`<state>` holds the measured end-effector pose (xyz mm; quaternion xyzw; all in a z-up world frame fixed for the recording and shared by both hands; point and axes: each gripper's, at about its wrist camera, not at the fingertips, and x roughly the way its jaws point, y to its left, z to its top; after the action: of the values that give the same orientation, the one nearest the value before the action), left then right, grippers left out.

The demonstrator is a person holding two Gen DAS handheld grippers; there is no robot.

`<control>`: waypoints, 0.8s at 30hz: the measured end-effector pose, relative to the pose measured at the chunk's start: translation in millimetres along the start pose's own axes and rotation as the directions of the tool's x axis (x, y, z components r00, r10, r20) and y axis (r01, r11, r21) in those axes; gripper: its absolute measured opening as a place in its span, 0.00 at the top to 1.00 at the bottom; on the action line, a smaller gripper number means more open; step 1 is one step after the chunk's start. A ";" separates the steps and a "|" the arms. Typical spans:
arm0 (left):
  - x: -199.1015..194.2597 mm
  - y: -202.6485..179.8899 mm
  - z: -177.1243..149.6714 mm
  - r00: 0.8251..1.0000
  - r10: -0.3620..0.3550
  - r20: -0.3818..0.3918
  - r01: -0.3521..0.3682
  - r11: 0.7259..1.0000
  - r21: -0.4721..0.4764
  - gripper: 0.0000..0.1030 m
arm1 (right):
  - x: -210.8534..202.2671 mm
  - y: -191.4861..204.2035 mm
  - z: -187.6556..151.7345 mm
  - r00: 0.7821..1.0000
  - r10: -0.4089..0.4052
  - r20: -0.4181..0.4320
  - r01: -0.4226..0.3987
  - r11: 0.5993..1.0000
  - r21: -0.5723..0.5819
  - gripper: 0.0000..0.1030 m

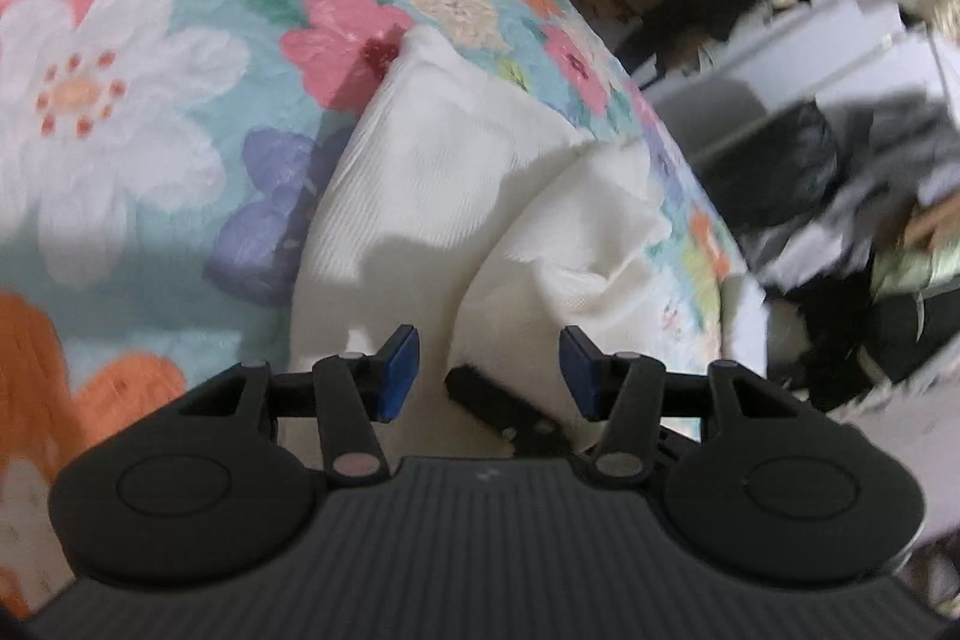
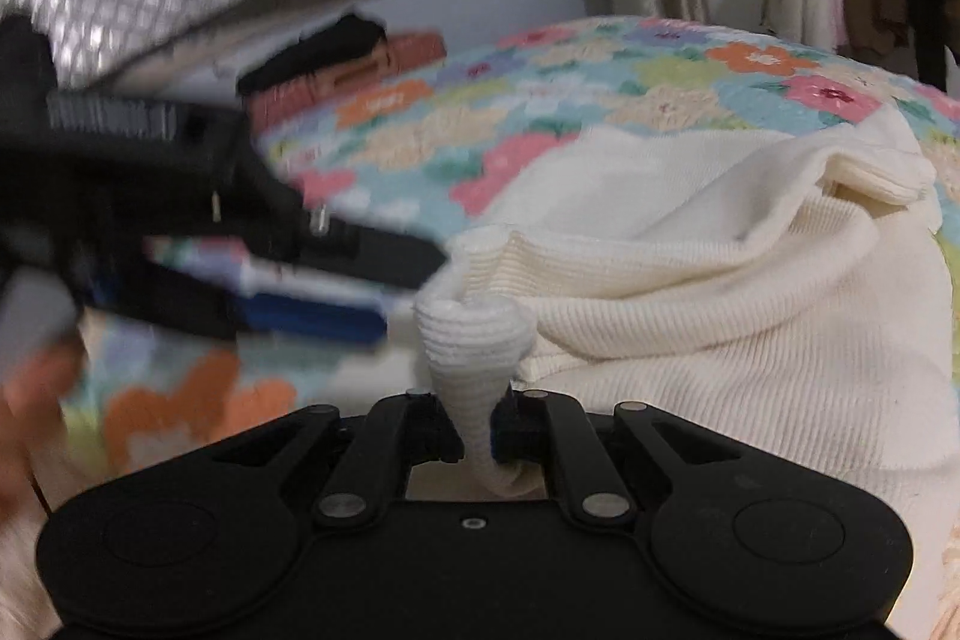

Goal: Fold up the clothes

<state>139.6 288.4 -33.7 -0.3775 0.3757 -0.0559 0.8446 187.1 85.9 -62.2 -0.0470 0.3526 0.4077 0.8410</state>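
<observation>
Cream ribbed garment (image 2: 720,292) bunches ahead of the right gripper (image 2: 477,430), which pinches its edge; left gripper (image 1: 489,370) spread apart above it.

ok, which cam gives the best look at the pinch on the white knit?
Right wrist. The right hand-held gripper is shut on a bunched fold of the cream ribbed garment, sharp and centred. The left wrist view shows mostly the garment on the floral bedspread, with the open left hand-held gripper over it.

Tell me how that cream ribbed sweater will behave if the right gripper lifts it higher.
Likely floppy: the cream sweater bunches and sags where the right gripper pinches it. Probably light, since one pinch raises a fold. Its ribbed knit may stretch rather than slip.
</observation>
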 end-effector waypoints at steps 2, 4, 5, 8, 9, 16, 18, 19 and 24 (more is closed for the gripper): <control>1.4 -0.8 3.0 1.000 0.008 -0.008 -0.008 1.000 0.030 0.49 | 7.7 5.9 -3.9 0.999 -0.020 -0.027 0.020 0.999 -0.028 0.90; 4.9 2.1 2.3 0.999 0.036 -0.018 -0.036 0.999 0.021 0.49 | 12.0 5.7 -7.3 0.999 -0.015 -0.037 0.016 1.000 0.008 0.89; 6.8 3.7 1.9 0.998 0.051 -0.023 -0.050 0.999 0.016 0.49 | 13.7 4.1 -8.4 0.999 -0.008 -0.045 0.010 0.999 0.036 0.89; 12.1 5.9 -2.8 0.996 0.080 -0.046 -0.079 0.997 0.023 0.49 | 6.5 -1.7 -9.3 0.999 0.018 -0.034 -0.015 0.995 0.103 0.85; 12.4 5.5 -4.3 0.995 0.092 -0.047 -0.091 0.996 0.024 0.49 | 1.2 -0.9 -8.8 0.999 0.026 -0.038 -0.022 0.993 0.113 0.81; 11.3 -3.9 -12.5 0.992 0.126 -0.019 -0.124 0.989 0.079 0.49 | -96.9 1.5 -22.2 1.000 0.020 0.015 -0.022 0.995 0.098 0.75; 12.8 -12.0 -16.8 0.993 0.119 -0.015 -0.116 0.987 0.112 0.49 | -122.9 -8.8 -28.5 0.996 -0.074 0.055 0.068 0.993 0.094 0.75; 13.7 -16.3 -18.8 0.993 0.114 -0.015 -0.111 0.985 0.132 0.49 | -132.3 -15.8 -30.5 0.987 -0.141 0.072 0.134 0.987 0.092 0.75; 27.5 -37.8 -27.3 0.981 0.195 0.004 -0.188 0.939 0.288 0.44 | -134.7 -46.8 -36.1 0.947 -0.311 0.082 0.302 0.948 0.101 0.75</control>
<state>147.8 234.9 -36.0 -0.2118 0.4087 -0.0318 0.8872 144.3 -46.3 -13.8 -0.0446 0.3171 0.2580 0.9115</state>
